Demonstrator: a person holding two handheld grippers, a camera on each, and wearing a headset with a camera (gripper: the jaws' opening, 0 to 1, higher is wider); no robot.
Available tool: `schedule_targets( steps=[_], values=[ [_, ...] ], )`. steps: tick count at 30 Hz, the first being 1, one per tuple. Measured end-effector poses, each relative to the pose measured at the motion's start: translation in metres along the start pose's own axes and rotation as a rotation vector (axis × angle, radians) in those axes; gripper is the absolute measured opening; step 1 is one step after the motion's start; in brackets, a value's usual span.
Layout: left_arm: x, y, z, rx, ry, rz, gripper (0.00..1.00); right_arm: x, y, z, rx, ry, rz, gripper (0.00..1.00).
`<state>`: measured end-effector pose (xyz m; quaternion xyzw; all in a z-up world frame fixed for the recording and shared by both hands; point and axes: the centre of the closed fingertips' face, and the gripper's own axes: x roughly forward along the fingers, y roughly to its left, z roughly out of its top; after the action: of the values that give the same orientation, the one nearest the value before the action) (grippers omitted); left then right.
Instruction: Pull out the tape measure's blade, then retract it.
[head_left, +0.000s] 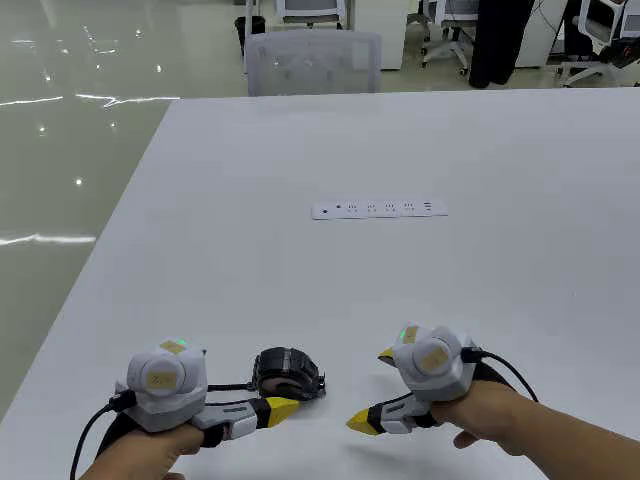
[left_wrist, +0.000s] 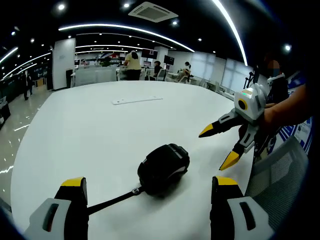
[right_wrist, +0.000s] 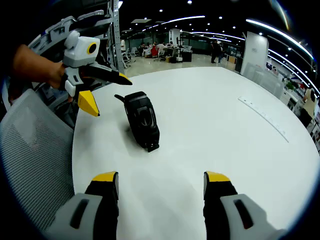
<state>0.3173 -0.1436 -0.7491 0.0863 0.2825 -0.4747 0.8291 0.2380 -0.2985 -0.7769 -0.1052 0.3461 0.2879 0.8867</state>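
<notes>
A black tape measure lies on the white table near its front edge, with no blade showing outside the case. In the left gripper view the tape measure sits just ahead of my open left gripper, its black wrist strap trailing back between the jaws. In the head view the left gripper is at the case's near side. My right gripper stands open and holds nothing, a short way right of the case. From its own view, the right gripper faces the tape measure and the left gripper.
A white power strip lies flat at mid-table. A grey chair stands at the far end, and a mesh chair sits close behind the front edge. The table's left edge drops to a glossy floor.
</notes>
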Motion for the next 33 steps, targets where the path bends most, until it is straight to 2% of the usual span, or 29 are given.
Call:
schedule_targets(
  steps=[3,6,7,11,13,15,17,19,23,24,26,28,29,32,33],
  values=[
    [-0.009,0.002,-0.006,-0.002,0.015,-0.022,1.00,-0.019,-0.011,-0.002,0.020,-0.030,-0.041,0.73],
    [-0.019,0.006,-0.006,-0.004,-0.006,-0.022,1.00,-0.039,-0.021,-0.008,0.052,-0.052,-0.072,0.76],
    [-0.024,0.006,-0.004,-0.004,-0.018,-0.021,1.00,-0.047,-0.026,-0.013,0.055,-0.054,-0.096,0.77],
    [-0.034,0.003,-0.004,0.024,-0.046,-0.042,1.00,-0.070,-0.032,-0.026,0.071,-0.065,-0.133,0.85],
    [-0.038,0.003,-0.006,0.017,-0.051,-0.058,1.00,-0.081,-0.032,-0.032,0.090,-0.083,-0.138,0.90],
    [-0.043,0.005,-0.009,0.036,-0.051,-0.050,1.00,-0.091,-0.030,-0.040,0.094,-0.086,-0.143,0.91],
    [-0.048,0.007,-0.010,0.027,-0.061,-0.051,1.00,-0.100,-0.029,-0.049,0.094,-0.081,-0.146,0.93],
    [-0.054,0.010,-0.010,0.031,-0.065,-0.045,1.00,-0.111,-0.028,-0.053,0.095,-0.099,-0.151,0.96],
    [-0.062,0.015,-0.012,0.024,-0.064,-0.026,1.00,-0.131,-0.035,-0.061,0.131,-0.115,-0.183,1.00],
    [-0.065,0.017,-0.011,0.025,-0.075,-0.023,1.00,-0.137,-0.038,-0.066,0.149,-0.114,-0.195,1.00],
    [-0.066,0.019,-0.011,0.015,-0.077,-0.017,1.00,-0.142,-0.036,-0.072,0.153,-0.112,-0.184,1.00],
    [-0.068,0.019,-0.015,0.017,-0.071,-0.010,1.00,-0.150,-0.040,-0.079,0.163,-0.100,-0.205,1.00],
    [-0.069,0.017,-0.019,0.044,-0.062,-0.010,1.00,-0.154,-0.041,-0.080,0.172,-0.112,-0.208,1.00],
    [-0.070,0.020,-0.026,0.023,-0.043,-0.005,1.00,-0.163,-0.043,-0.086,0.154,-0.106,-0.217,1.00],
    [-0.071,0.022,-0.025,0.019,-0.051,0.000,1.00,-0.165,-0.044,-0.087,0.151,-0.104,-0.218,1.00]
  ],
)
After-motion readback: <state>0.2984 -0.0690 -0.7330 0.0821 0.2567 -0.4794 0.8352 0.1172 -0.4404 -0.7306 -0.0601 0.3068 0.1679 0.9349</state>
